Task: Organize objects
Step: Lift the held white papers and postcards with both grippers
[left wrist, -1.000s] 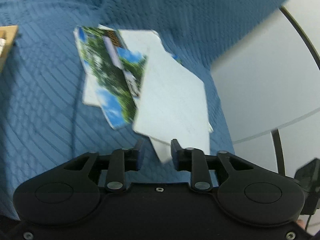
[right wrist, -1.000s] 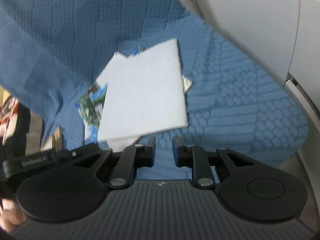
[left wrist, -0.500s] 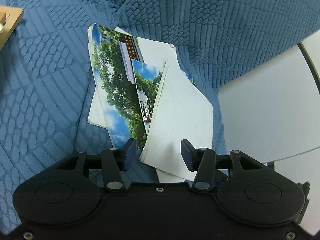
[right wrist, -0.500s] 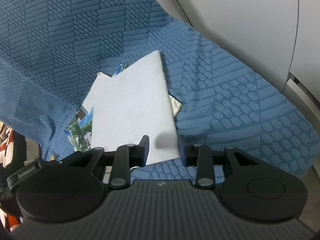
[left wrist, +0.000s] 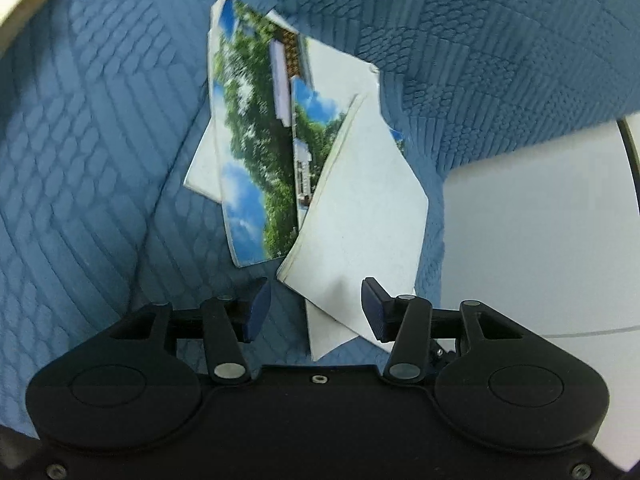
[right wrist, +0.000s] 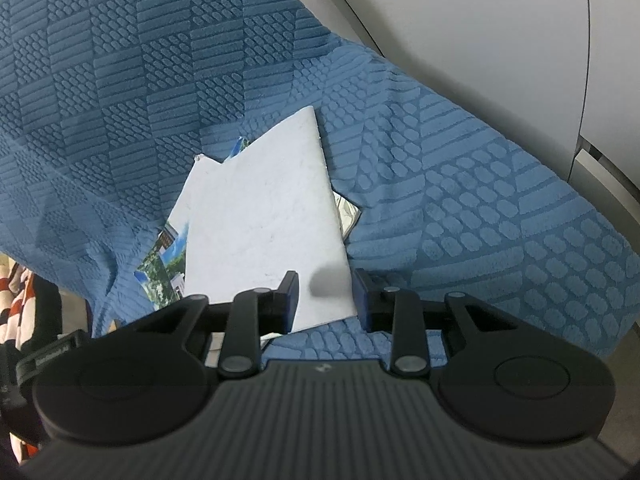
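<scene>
The black left gripper (left wrist: 314, 304) points down at the pile, its fingers released and apart, gripping nothing; a corner of the top white blank card (left wrist: 360, 216) lies under the gap between them. The black right gripper (right wrist: 325, 294) also has its fingers released, and the near edge of this white card (right wrist: 264, 224) sits in the gap without the pads pressing it. Beyond, the loose pile of printed photo cards with trees and blue sky (left wrist: 256, 152) lies fanned on the blue textured cloth (left wrist: 80, 160). Further right, a white smooth surface (left wrist: 540, 220) borders the cloth.
</scene>
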A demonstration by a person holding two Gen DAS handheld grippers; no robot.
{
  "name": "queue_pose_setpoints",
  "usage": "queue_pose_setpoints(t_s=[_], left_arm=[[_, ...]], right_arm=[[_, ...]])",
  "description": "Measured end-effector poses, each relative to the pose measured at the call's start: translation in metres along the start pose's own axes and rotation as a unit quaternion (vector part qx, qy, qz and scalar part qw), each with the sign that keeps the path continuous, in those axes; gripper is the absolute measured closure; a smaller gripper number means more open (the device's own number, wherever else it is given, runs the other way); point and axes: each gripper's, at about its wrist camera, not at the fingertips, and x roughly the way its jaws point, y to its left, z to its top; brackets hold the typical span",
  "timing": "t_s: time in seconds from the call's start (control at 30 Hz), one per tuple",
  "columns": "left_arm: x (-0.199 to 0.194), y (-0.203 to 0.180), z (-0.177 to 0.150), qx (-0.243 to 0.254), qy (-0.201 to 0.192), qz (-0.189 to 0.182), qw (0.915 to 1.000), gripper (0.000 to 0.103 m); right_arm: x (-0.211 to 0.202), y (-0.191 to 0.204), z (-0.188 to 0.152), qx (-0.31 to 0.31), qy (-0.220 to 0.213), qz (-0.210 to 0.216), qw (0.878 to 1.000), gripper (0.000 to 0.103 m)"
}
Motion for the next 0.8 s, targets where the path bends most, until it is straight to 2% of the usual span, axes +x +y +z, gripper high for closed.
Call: queue_pose_setpoints(t_s=[0.1, 0.2, 0.23, 0.37, 0.53, 0.6, 0.77, 0.8], left_arm=[[0.002, 0.009, 0.002, -0.033, -0.007, -0.03, 0.999, 0.051], [0.003, 0.015, 0.003, -0.056, -0.015, -0.048, 0.9972, 0.051], [0.004, 0.015, 0.002, -0.055, -0.02, -0.05, 0.9971, 0.054], [0.008, 0.019, -0.001, -0.06, -0.026, -0.032, 0.9974, 0.091], [0.0, 0.016, -0.007, -0.045, -0.042, -0.032, 0.9976, 0.098], [-0.007, 0.013, -0.009, -0.04, -0.049, -0.04, 0.9972, 0.1], [-0.026, -0.002, -0.015, -0.018, -0.057, -0.06, 0.9964, 0.102], [-0.03, -0.006, -0.017, -0.011, -0.061, -0.062, 0.9961, 0.102]], right_arm=[[-0.001, 0.0, -0.002, 0.0, -0.005, 0.002, 1.0, 0.071], [-0.002, -0.004, -0.003, 0.013, -0.008, 0.01, 1.0, 0.071], [-0.002, -0.005, -0.003, 0.018, -0.008, 0.012, 1.0, 0.071], [-0.003, -0.006, -0.004, 0.024, -0.011, 0.016, 1.0, 0.071], [-0.006, -0.004, -0.004, 0.035, -0.007, 0.015, 0.999, 0.071], [-0.01, -0.004, -0.006, 0.047, -0.004, 0.017, 0.999, 0.068], [-0.034, -0.001, -0.014, 0.094, -0.015, 0.048, 0.994, 0.068], [-0.037, -0.002, -0.017, 0.111, -0.014, 0.06, 0.992, 0.064]])
